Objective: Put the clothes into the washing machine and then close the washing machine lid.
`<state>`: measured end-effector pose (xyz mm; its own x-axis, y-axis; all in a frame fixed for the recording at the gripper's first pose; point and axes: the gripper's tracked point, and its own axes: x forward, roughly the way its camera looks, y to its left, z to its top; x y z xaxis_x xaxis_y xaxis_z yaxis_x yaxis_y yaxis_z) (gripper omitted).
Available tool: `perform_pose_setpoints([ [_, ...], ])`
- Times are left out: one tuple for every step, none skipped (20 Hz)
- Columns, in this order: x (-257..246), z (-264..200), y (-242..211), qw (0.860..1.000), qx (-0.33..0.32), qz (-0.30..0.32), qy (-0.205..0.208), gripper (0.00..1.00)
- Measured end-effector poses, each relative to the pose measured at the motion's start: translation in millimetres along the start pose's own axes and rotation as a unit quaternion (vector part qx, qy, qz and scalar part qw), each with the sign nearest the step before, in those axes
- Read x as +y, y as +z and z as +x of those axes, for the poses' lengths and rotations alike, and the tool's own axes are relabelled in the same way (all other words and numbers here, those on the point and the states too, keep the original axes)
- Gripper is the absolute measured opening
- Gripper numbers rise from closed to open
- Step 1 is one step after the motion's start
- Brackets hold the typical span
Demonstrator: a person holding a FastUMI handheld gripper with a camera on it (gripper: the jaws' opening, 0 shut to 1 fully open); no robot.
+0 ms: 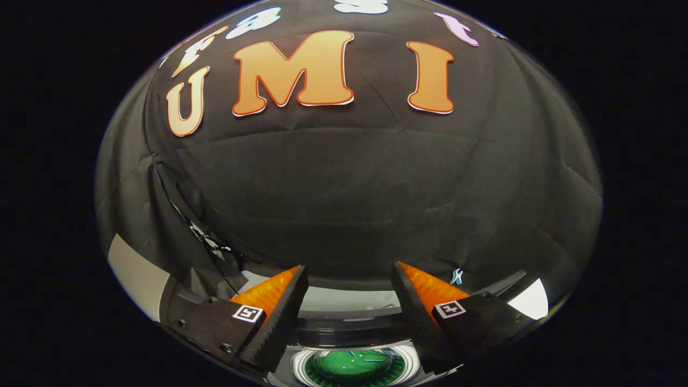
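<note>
The gripper [349, 285] hangs with its fingers spread wide and holding nothing, directly above the washing machine [349, 328], whose round drum opening [352, 368] shows between and below them with a green garment [349, 363] lying inside. The drum wall looks like perforated metal ringed by a smooth, glossy pale collar, while the finger pads [279, 317] are ridged and wedge-shaped. Where the lid sits I cannot tell, so the likely risk is groping for its edge and slipping off that slick surface.
</note>
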<state>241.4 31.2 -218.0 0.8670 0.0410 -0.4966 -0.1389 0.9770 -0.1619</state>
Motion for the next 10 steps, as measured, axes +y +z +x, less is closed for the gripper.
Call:
perform_pose_setpoints([
  [0,-3,-2,1.0,0.0,0.001,0.001,1.0],
  [0,-6,-2,1.0,-0.002,0.001,0.002,1.0],
  [-1,-10,-4,1.0,-0.005,0.001,0.003,1.0],
  [-1,-13,-6,1.0,-0.008,0.001,0.004,1.0],
  [0,-16,-8,1.0,-0.01,0.001,0.004,1.0],
  [-1,-19,-9,1.0,-0.012,0.0,0.004,1.0],
  [-2,-22,-11,1.0,-0.013,0.0,0.005,1.0],
  [-2,-25,-12,1.0,-0.015,0.0,0.005,1.0],
  [-2,-28,-15,1.0,-0.016,0.0,0.005,1.0],
  [-2,-31,-16,1.0,-0.017,0.0,0.005,1.0],
])
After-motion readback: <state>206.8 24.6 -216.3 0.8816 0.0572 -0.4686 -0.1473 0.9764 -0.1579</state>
